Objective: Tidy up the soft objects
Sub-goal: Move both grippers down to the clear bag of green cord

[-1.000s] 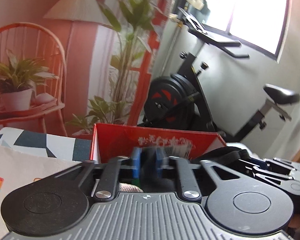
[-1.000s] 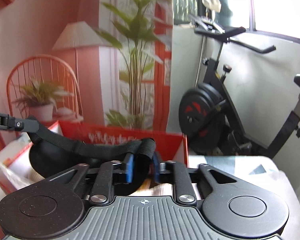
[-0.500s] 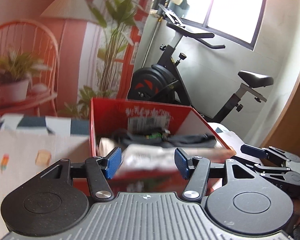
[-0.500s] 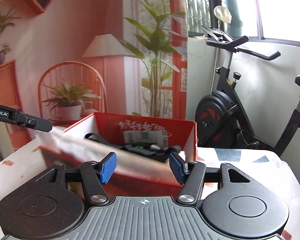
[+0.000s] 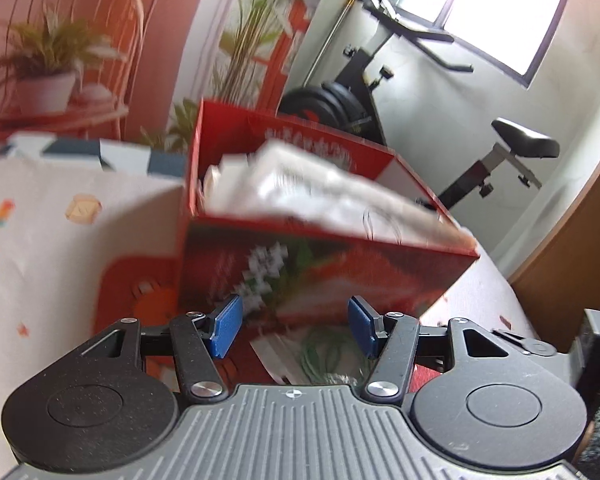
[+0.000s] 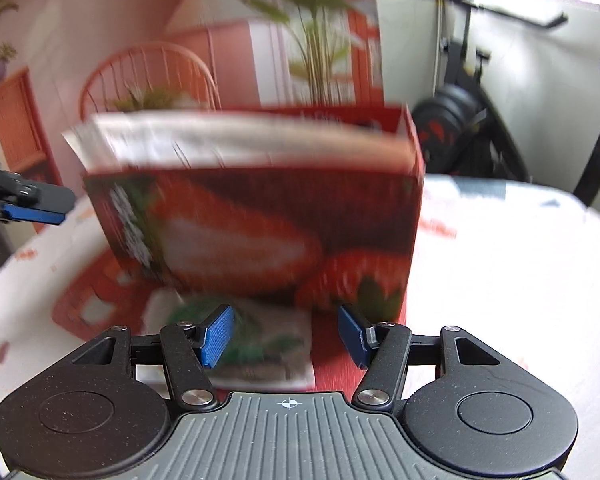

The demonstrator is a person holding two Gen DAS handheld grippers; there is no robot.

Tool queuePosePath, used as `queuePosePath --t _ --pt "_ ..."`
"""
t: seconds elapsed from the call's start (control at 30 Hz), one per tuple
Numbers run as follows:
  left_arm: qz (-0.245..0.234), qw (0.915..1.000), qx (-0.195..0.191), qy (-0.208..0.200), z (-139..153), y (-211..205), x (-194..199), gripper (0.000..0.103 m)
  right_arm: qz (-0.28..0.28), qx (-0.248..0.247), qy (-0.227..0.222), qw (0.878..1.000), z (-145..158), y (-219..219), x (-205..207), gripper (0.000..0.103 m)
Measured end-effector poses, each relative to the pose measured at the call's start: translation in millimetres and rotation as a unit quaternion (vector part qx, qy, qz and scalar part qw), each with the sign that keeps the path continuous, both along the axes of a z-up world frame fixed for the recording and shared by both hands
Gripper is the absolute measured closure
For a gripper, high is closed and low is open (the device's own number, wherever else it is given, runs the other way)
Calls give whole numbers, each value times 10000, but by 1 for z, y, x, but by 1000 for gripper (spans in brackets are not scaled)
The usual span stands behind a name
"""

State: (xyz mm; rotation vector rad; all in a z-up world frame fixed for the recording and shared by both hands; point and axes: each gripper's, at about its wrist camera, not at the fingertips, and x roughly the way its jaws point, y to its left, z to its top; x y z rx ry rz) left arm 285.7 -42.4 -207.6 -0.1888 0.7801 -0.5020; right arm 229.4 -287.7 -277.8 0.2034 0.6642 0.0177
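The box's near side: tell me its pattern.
Red box, printed with large strawberries and white blossoms; clearest in the right wrist view.

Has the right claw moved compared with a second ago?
Yes. The right claw dropped and backed away from the red box, now facing its strawberry front.

Daylight came from a window (image 5: 496, 12) at far right, blown out to white glare. Both views were bright but smeared by motion; the red box (image 6: 260, 232) looked perhaps the blurriest. Fisheye bending curved the edges.
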Motion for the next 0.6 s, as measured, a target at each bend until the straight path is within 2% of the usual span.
queuePosePath --t 0.13,0.2,0.33,0.4,0.47,0.53,0.6 --pt "-31 9990 17 450 -28 -8 4 43 -137 274 391 9988 -24 -3 17 49" --pt "-86 9982 104 583 -39 -11 6 43 -138 367 532 9978 -32 -2 23 54" --pt "-158 9966 138 795 -56 -10 8 45 -82 529 561 9970 -35 3 23 61" --pt "-235 9958 93 884 -63 -10 9 53 -53 669 583 9960 -36 3 20 68" --pt "-314 9950 90 941 -71 -12 8 57 38 601 626 9962 -36 7 18 74" --pt "-293 9950 191 939 -78 -14 10 58 97 571 625 9964 -36 10 12 75" --pt "-229 9957 218 876 -82 -16 13 63 81 592 633 9962 -36 14 10 75"
